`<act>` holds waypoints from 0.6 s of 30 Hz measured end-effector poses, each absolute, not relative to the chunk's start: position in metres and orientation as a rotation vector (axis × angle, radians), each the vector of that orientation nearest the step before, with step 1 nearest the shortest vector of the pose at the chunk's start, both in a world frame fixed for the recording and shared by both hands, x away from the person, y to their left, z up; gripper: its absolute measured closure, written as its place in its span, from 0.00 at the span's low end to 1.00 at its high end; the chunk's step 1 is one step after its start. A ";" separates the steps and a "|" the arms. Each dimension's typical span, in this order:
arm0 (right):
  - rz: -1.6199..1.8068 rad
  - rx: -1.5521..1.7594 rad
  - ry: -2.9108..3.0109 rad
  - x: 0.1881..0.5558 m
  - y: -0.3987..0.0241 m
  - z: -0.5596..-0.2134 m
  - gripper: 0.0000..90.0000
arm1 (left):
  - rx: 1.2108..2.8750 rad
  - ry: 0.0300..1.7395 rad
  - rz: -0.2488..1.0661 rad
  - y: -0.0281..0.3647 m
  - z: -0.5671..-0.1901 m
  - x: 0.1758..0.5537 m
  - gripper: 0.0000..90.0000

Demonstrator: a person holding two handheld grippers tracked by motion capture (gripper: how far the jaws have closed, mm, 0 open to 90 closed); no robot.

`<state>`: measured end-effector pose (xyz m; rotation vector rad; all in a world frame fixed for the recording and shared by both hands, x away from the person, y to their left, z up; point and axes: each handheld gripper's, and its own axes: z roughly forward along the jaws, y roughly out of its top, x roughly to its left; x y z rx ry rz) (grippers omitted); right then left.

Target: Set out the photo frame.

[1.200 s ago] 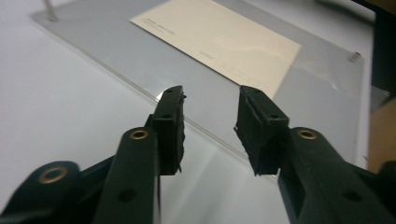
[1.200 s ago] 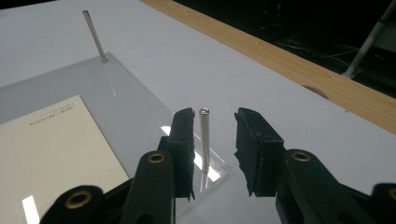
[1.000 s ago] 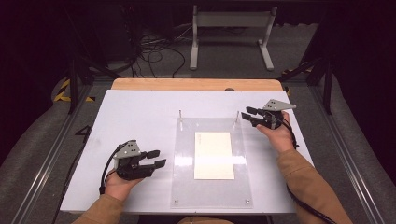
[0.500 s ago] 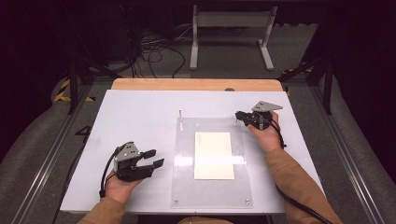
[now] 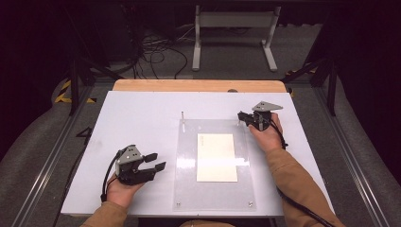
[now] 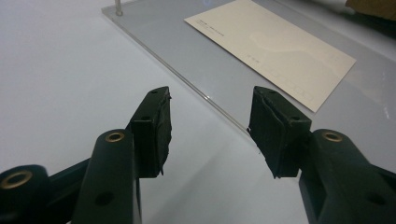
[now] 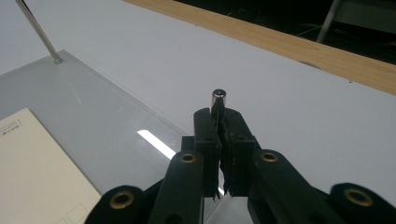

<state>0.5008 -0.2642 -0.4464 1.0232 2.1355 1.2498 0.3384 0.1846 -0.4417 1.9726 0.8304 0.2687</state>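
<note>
Pads of the right tool (image 7: 219, 122), just closed, pinch the thin metal pin (image 7: 219, 100) standing upright at the far right corner of the clear acrylic plate (image 5: 187, 189), apparently to pull it free, while the left tool (image 5: 155, 161) waits half open on the counter (image 5: 142, 118) beside the plate, clear of the cream card (image 5: 216, 157)

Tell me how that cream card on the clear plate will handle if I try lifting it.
The card is thin, so probably light and bendy. It lies flat on the glossy acrylic plate, so it may slide rather than lift. The open left gripper would likely need an edge.
</note>
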 end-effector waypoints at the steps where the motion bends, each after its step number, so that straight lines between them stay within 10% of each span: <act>1: 1.247 1.030 2.133 0.501 -0.264 -0.446 0.95 | 1.973 0.833 0.265 0.184 -0.442 0.338 0.54; 18: 1.268 1.173 2.064 0.505 -0.260 -0.450 0.96 | 1.997 0.782 0.280 0.176 -0.439 0.332 0.55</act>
